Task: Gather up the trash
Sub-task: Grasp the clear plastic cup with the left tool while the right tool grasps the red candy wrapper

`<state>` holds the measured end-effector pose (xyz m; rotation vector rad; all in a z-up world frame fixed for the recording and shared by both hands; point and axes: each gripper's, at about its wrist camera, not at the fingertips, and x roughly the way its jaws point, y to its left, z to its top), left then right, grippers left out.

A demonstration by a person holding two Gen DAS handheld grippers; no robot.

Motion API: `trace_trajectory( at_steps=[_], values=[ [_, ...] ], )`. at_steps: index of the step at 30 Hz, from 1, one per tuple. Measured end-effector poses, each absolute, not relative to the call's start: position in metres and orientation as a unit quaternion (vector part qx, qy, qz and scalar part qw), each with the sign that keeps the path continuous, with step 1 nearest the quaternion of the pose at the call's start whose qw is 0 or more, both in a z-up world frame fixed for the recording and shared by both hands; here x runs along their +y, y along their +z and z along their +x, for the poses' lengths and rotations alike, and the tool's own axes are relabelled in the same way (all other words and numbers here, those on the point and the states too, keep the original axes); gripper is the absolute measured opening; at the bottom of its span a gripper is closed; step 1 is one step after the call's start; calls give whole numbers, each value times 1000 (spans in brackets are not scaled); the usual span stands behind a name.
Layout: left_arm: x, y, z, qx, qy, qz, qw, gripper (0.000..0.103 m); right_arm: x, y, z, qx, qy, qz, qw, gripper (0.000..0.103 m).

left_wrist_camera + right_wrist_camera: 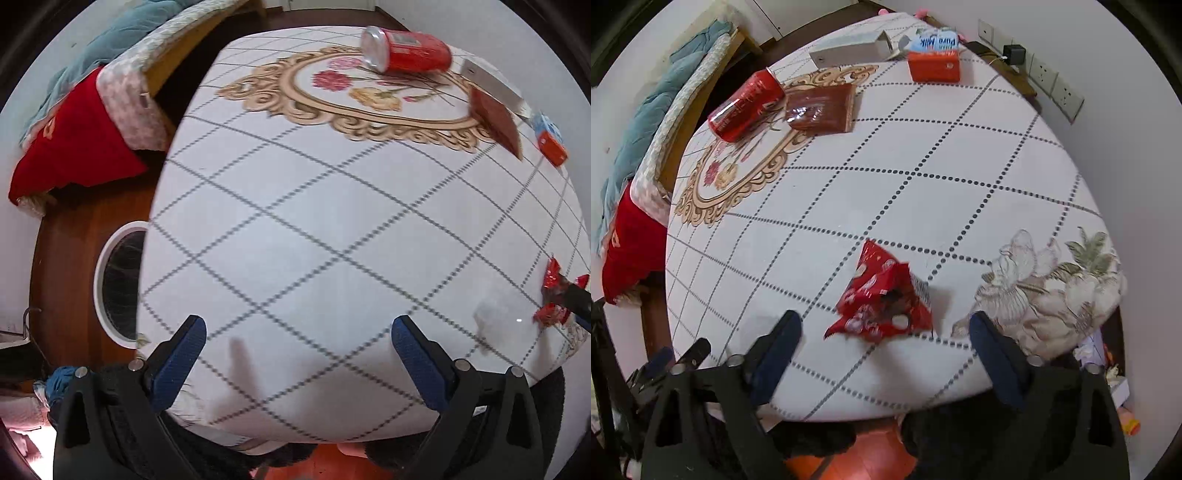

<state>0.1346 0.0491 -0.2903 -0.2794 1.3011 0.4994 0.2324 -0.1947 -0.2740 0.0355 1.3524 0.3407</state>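
Observation:
A crumpled red wrapper lies on the white table near its front edge, just ahead of my open, empty right gripper. It also shows in the left wrist view at the far right. A red can lies on its side at the back left, also seen in the left wrist view. Beside it lies a brown packet, a grey box and a red milk carton. My left gripper is open and empty over the table's front left part.
A white bin with a dark liner stands on the wooden floor left of the table. A bed with red and teal covers is at the far left. Wall sockets are at the back right.

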Motion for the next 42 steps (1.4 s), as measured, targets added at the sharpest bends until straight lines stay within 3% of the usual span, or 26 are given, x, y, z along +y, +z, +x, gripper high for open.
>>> trace_trajectory(
  at_steps=[4, 5, 6, 9, 12, 17, 20, 32, 42],
  values=[
    [32, -283, 140, 594, 196, -133, 769, 102, -186, -291, 242, 616, 158, 3, 772, 78],
    [26, -282, 143, 593, 189, -132, 772, 102, -182, -291, 242, 608, 162, -3, 777, 70],
    [18, -278, 146, 590, 172, -132, 778, 101, -177, -291, 241, 604, 171, -15, 778, 50],
    [-1, -273, 154, 588, 137, -137, 786, 89, -181, -286, 236, 596, 174, -33, 784, 43],
    [-21, -271, 164, 589, 98, -136, 791, 84, -196, -282, 232, 592, 164, -34, 788, 42],
    [-40, -286, 184, 603, 56, -132, 785, 50, -231, -279, 235, 600, 146, -4, 787, 42],
    [-49, -292, 188, 610, 45, -131, 780, 39, -242, -283, 234, 606, 141, 7, 782, 41],
    [-38, -249, 170, 561, 93, -90, 818, 36, -230, -269, 225, 594, 166, 6, 787, 33],
    [48, -176, 129, 495, 173, -107, 845, 36, -164, -199, 207, 552, 257, 12, 793, 33]
  ],
)
